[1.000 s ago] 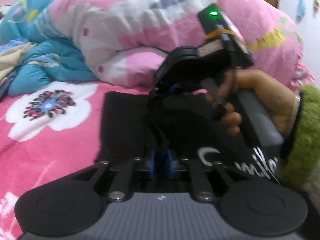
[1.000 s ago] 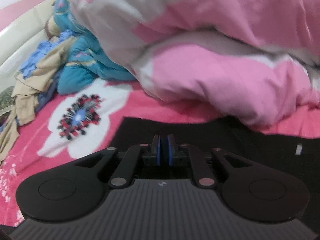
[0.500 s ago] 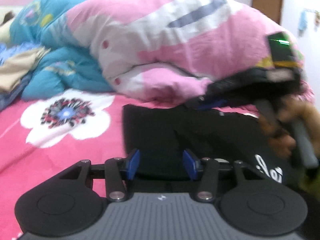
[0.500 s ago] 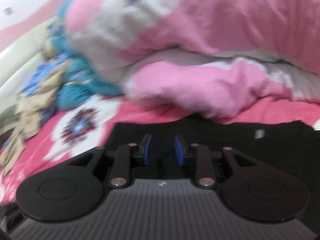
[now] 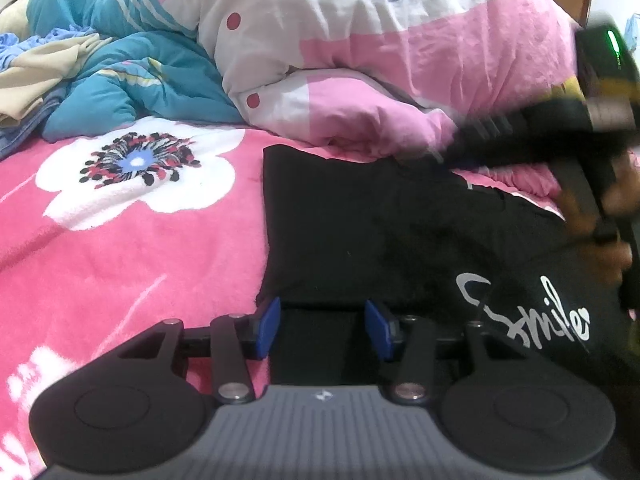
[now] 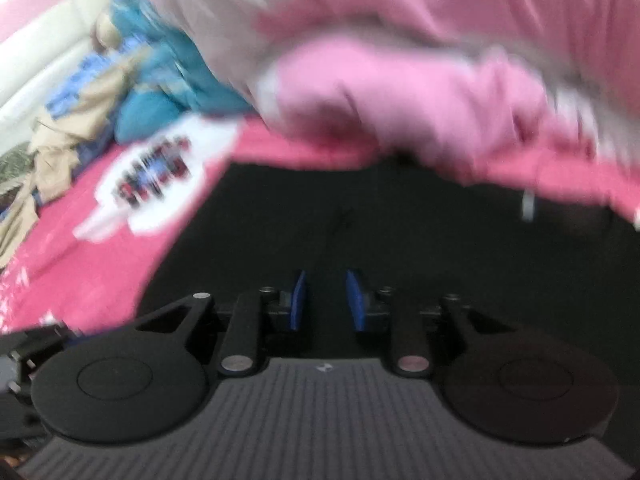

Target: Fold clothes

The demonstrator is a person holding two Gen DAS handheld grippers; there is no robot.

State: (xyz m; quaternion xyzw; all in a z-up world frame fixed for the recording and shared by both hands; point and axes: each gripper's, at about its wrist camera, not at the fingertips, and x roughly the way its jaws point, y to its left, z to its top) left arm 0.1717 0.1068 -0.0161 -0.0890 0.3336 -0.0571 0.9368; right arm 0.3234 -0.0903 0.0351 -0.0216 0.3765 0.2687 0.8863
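A: How does the black T-shirt (image 5: pixel 360 232) look?
B: Folded flat on the pink bed cover (image 5: pixel 132 248), its left edge straight, with white "Smile" lettering (image 5: pixel 532 308) near its right side.
A: And the left gripper (image 5: pixel 320 330)?
B: At the shirt's near edge, tilted down, blue pads (image 5: pixel 268 328) parted about halfway; shirt fabric lies below the gap, and nothing is pinched.
A: The right gripper (image 6: pixel 327 300)?
B: Over the shirt's middle, also tilted down, pads a narrow gap apart and empty. From the left wrist camera it blurs past the shirt's far right corner, a hand (image 5: pixel 600 220) on its handle.
A: Beyond the shirt?
B: The white flower print (image 5: pixel 136 164) left of it, then a pink-and-white duvet (image 5: pixel 380 48) and a blue quilt (image 5: pixel 132 80).
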